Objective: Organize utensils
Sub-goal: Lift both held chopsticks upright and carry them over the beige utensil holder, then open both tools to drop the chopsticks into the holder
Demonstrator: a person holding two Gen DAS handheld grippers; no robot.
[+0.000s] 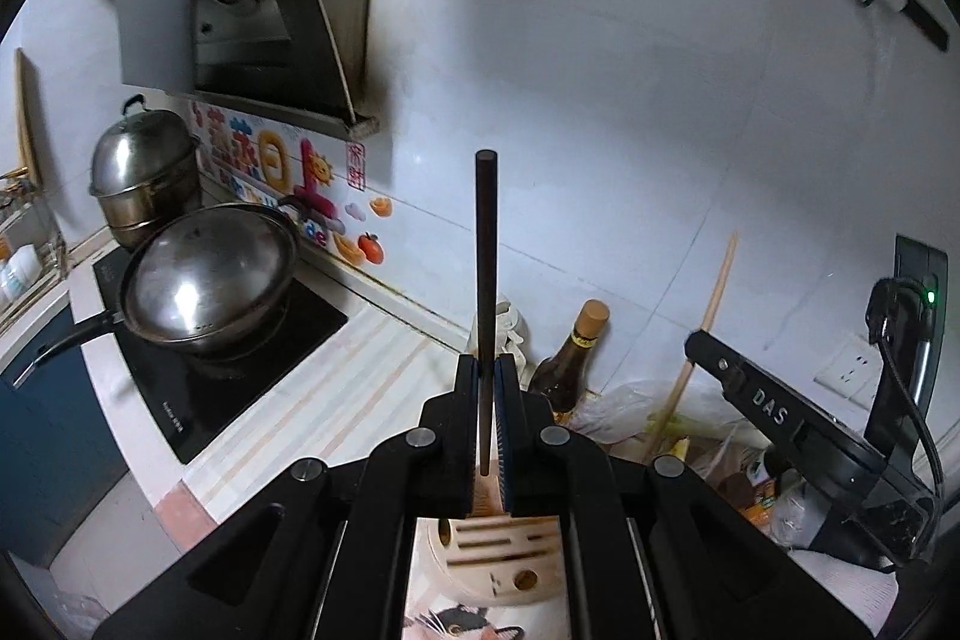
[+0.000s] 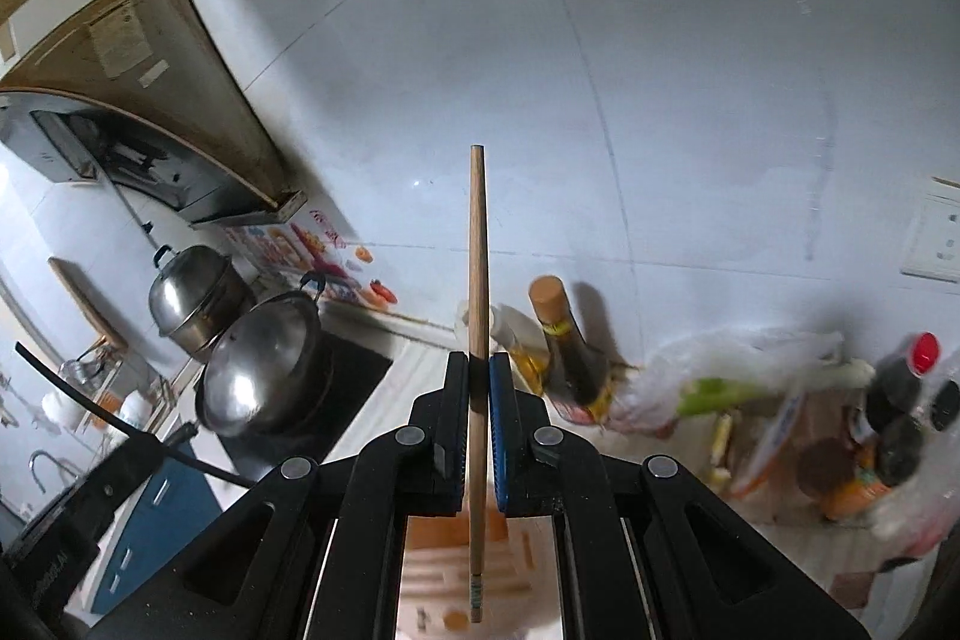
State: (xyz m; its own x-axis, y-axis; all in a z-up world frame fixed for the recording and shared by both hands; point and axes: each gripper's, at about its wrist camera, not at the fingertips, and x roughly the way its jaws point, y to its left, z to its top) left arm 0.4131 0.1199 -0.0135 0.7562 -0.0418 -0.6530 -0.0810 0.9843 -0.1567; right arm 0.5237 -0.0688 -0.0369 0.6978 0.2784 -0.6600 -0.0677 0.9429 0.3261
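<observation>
Left gripper pinches a dark chopstick, right gripper a wooden chopstick; lower each straight into the holder below, probably round holes.

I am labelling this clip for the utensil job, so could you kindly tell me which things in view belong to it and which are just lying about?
Belonging to the job:
- dark chopstick, in the left tongs
- light wooden chopstick, in the right tongs
- wooden holder below

Just lying about:
- lidded wok
- steamer pot
- brown bottle
- plastic bags

Right view blurs the bagged groceries and wooden holder.
</observation>
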